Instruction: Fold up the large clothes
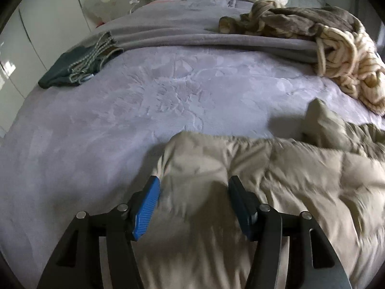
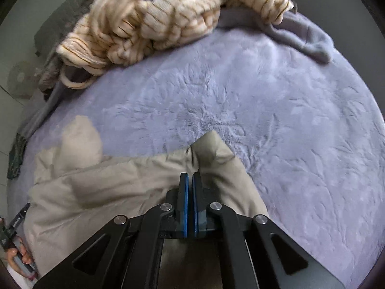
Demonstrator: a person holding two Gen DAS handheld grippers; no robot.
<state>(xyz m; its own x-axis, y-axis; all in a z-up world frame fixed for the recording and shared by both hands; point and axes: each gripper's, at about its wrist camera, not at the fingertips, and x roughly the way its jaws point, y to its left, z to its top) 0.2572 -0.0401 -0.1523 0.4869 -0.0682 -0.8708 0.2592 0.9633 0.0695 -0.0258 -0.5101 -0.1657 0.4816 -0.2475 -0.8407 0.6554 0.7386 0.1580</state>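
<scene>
the beige quilted jacket (image 1: 264, 180) looks like smooth, faintly shiny cloth. under it the lilac bedspread (image 1: 120, 120) is plush and matt with an embossed pattern. the cream throw (image 2: 156, 19) is chunky, ropy knit.

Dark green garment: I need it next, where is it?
In the left wrist view, the dark green garment lies far left on the purple bedspread, against the grey blanket's left end.

Left tongs (image 1: 193, 189) parted, right tongs (image 2: 190, 180) pressed together.

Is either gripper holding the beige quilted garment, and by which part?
Left gripper is open, holding nothing. Right gripper is shut beside a bunched corner of the beige garment; grip unclear.
</scene>
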